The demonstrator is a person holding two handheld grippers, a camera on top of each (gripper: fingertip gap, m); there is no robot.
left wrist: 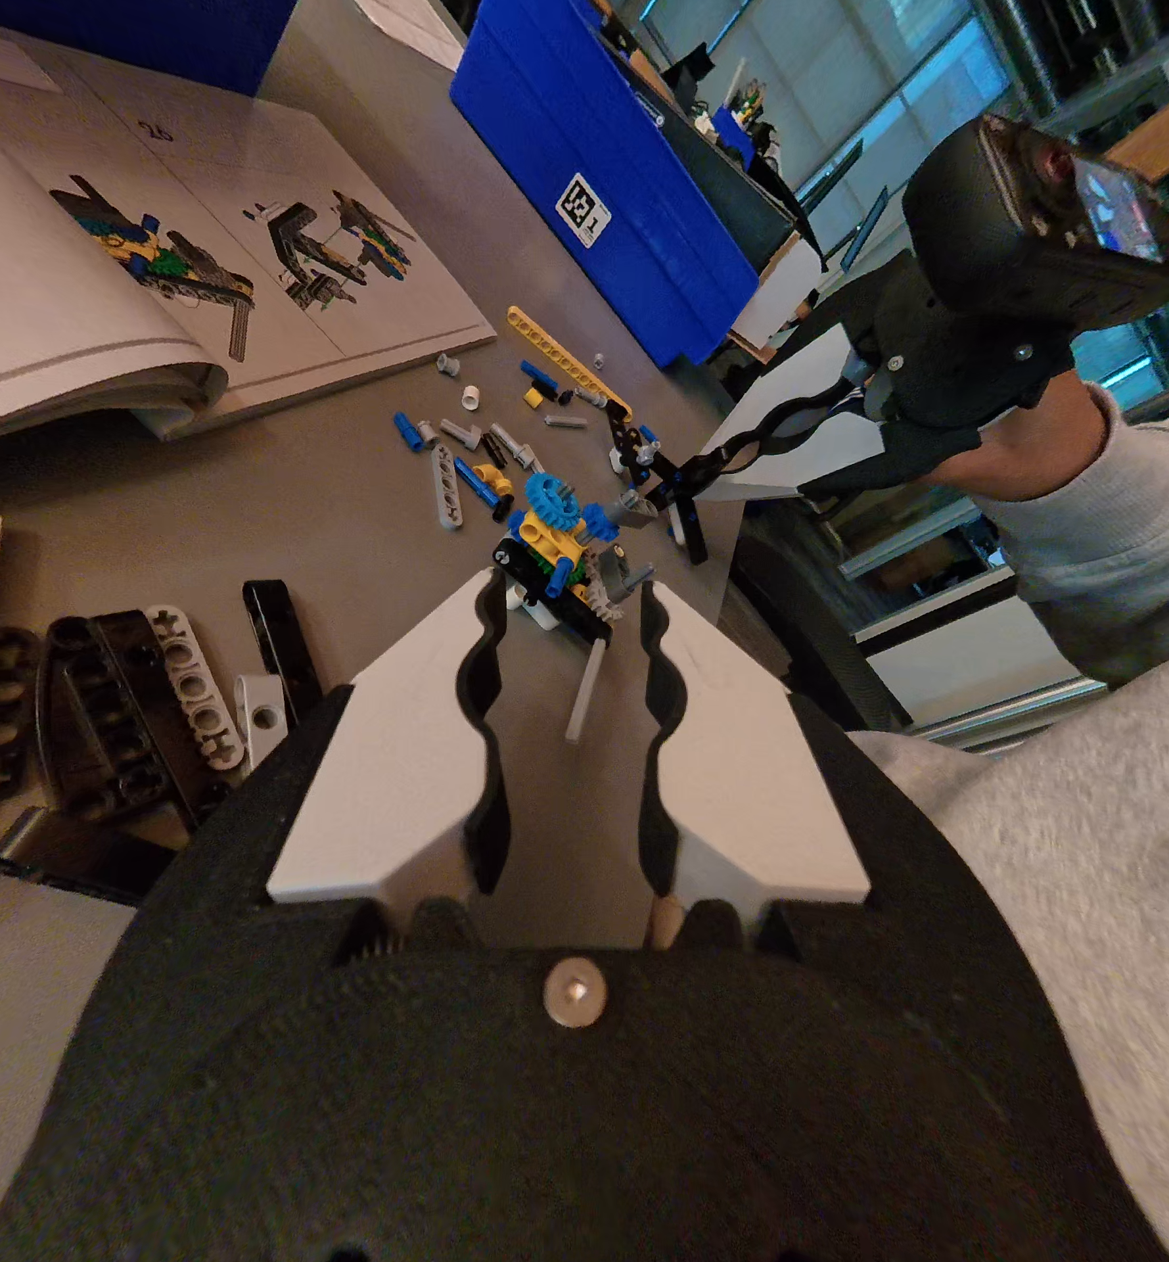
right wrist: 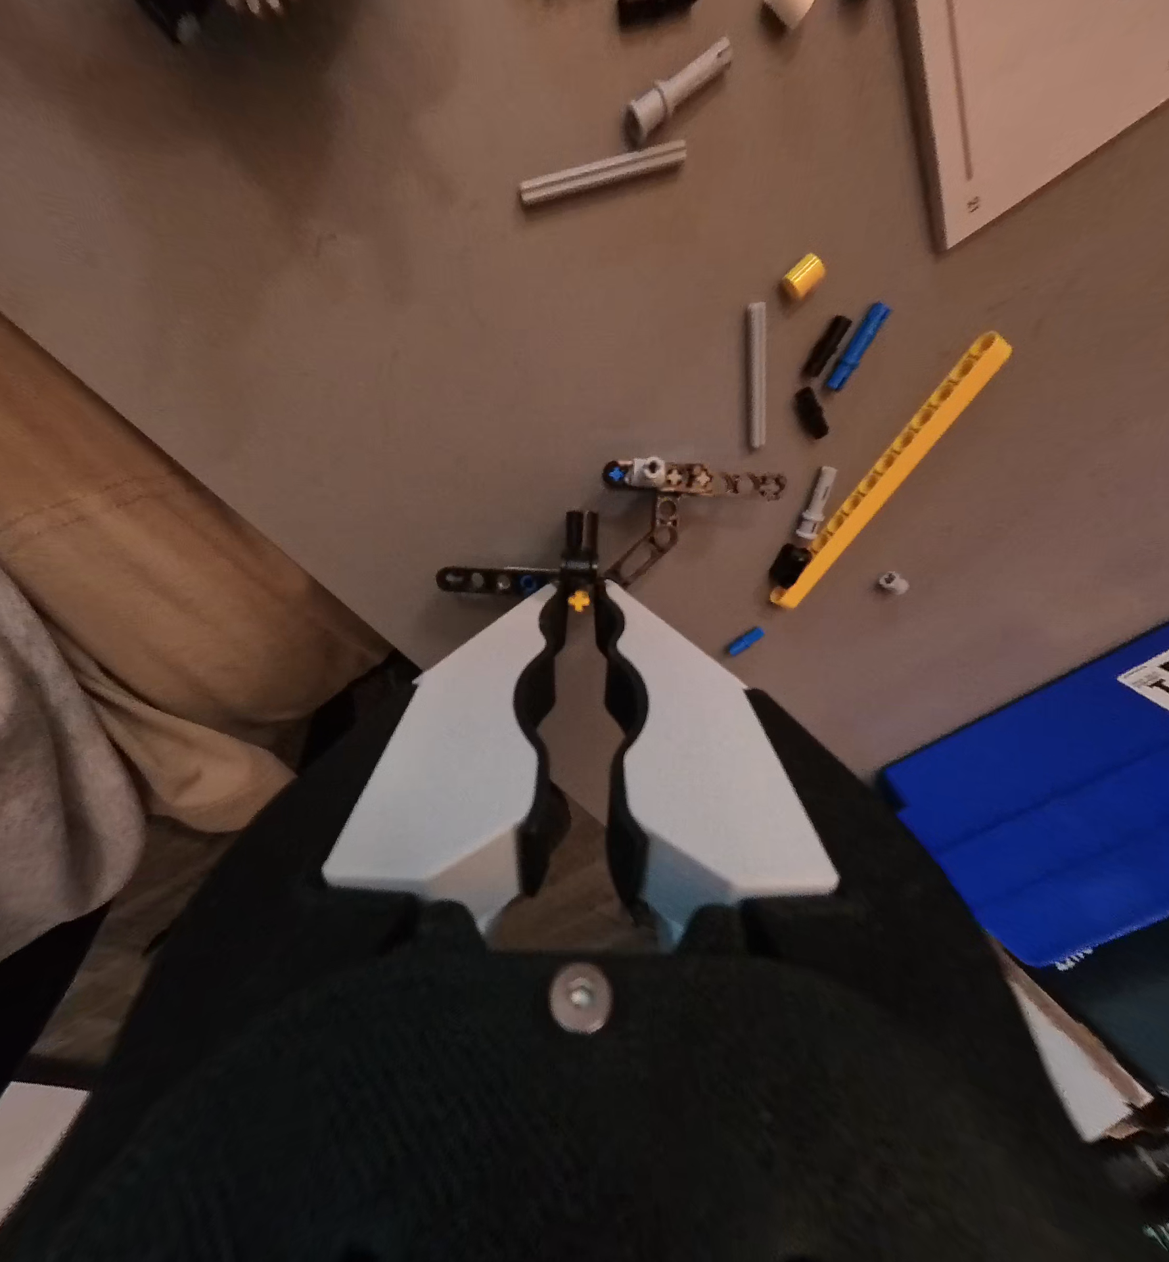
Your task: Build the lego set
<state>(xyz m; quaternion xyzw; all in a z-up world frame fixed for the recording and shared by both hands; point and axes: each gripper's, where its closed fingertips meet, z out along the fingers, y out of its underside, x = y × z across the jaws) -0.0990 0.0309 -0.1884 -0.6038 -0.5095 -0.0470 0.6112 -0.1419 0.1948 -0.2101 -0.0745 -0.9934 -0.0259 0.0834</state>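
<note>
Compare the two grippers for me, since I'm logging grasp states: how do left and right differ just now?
The left gripper stands open, its fingers wide apart around the yellow and blue gear assembly; the right gripper is shut on the black linkage piece. The left's assembly sits on the table; the right's piece seems lifted, though that is unsure. Both have white fingers with wavy black pads.

On the open instruction booklet [left wrist: 178,273] lying on my bench [left wrist: 336,519], a printed step number sits near the top of the page. A white sticker [left wrist: 583,209] with a black square code and a digit is stuck on the blue bin [left wrist: 609,198]. I see no other writing.
</note>
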